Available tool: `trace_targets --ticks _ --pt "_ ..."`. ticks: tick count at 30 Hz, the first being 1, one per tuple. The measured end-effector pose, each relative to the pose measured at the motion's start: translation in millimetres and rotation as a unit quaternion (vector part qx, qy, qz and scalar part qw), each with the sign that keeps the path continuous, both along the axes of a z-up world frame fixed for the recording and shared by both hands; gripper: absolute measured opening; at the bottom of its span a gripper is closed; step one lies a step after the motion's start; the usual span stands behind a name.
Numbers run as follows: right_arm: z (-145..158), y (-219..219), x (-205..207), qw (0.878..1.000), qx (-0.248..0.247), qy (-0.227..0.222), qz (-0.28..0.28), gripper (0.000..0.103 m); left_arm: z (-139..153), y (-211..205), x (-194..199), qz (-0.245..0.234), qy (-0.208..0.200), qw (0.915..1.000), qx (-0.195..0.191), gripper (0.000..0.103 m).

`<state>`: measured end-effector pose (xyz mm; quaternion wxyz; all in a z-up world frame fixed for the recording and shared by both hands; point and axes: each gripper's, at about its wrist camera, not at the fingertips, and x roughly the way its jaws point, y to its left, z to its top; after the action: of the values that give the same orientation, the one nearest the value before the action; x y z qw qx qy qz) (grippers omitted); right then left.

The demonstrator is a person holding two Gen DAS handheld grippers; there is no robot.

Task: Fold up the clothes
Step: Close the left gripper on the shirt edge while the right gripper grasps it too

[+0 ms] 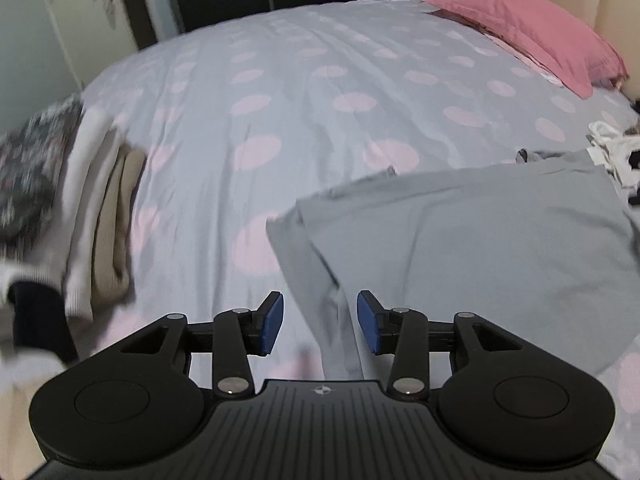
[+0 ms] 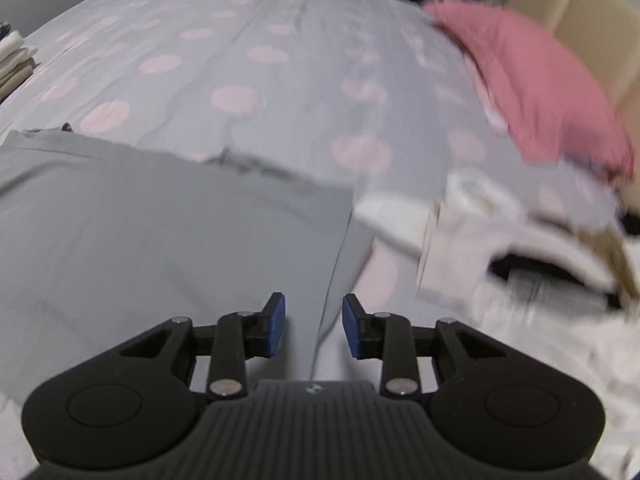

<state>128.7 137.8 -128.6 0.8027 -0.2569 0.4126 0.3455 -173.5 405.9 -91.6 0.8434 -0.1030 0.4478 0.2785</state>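
Note:
A grey garment (image 1: 472,248) lies spread flat on the bed, folded once. My left gripper (image 1: 320,322) hovers over its near left corner with the blue pads apart; a strip of the grey cloth shows below the gap, untouched by the pads. In the right wrist view the same grey garment (image 2: 160,240) fills the left half. My right gripper (image 2: 314,326) stands open above its right edge, nothing pinched between the pads.
The bed cover (image 1: 300,92) is pale grey with pink dots. A stack of folded clothes (image 1: 92,216) sits at the left. A pink pillow (image 1: 528,32) lies at the head. A heap of unfolded white and dark clothes (image 2: 500,248) lies right of the garment.

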Motion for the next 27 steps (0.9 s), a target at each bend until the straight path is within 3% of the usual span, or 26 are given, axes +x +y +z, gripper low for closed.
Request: trace_targets --ticks 5,11,17,21,26,27 --pt "-7.7 -22.1 -16.7 0.998 0.017 0.053 -0.024 0.042 -6.1 -9.8 -22.7 0.026 -0.022 0.9983 -0.048 0.039" --pt "-6.9 -44.9 -32.2 0.997 0.025 0.068 -0.028 0.052 -19.8 -23.6 -40.7 0.060 -0.036 0.9920 -0.105 0.040" --pt "-21.3 -71.7 -45.3 0.992 0.040 0.086 -0.089 0.063 -44.4 -38.7 -57.2 0.094 -0.016 0.9870 -0.130 0.040" --pt "-44.6 -88.3 -59.4 0.981 0.061 0.106 -0.148 0.066 -60.1 -44.8 -66.3 0.117 -0.014 0.9824 -0.145 0.040" --pt "-50.1 -90.2 -76.6 0.979 0.083 0.072 -0.170 0.066 -61.2 -52.8 -69.1 0.126 -0.022 0.9828 -0.133 0.037" --pt "-49.9 -90.1 -77.4 0.979 0.086 0.072 -0.172 0.064 -61.5 -53.8 -69.7 0.128 -0.025 0.9823 -0.134 0.032"
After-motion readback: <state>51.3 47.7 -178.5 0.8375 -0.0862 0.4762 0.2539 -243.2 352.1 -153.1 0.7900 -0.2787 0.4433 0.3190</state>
